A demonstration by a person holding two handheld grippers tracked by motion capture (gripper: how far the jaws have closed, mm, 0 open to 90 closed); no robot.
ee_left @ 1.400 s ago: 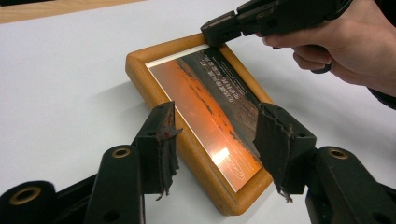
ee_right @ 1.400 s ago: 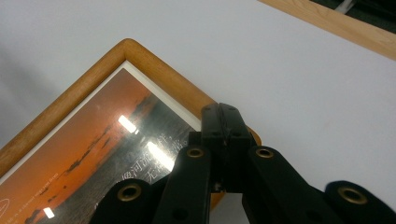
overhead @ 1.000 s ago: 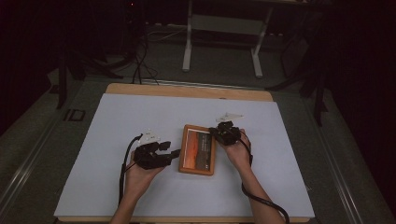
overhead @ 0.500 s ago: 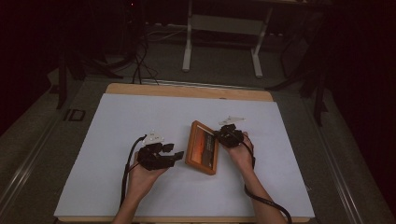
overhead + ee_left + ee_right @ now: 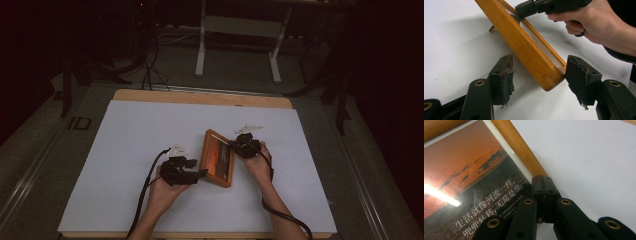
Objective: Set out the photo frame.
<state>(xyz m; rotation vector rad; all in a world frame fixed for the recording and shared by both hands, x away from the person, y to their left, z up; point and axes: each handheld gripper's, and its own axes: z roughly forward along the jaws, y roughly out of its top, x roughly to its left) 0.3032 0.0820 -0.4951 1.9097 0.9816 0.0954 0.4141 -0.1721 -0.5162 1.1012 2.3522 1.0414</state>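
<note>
One rectangular wooden picture frame holding a sunset photograph with white Chinese lettering stands tilted on the white table sheet, near its middle. The right gripper has its jaws pinched together on the frame's far right edge, lifting that side. The left gripper is at the frame's near left corner; its jaws have just been opening and stand apart, the corner between them. A metal stand leg shows behind the frame. Two grippers, one frame.

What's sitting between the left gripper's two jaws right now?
The picture frame's lower wooden corner, with the left gripper open around it, seen in the left gripper view.
</note>
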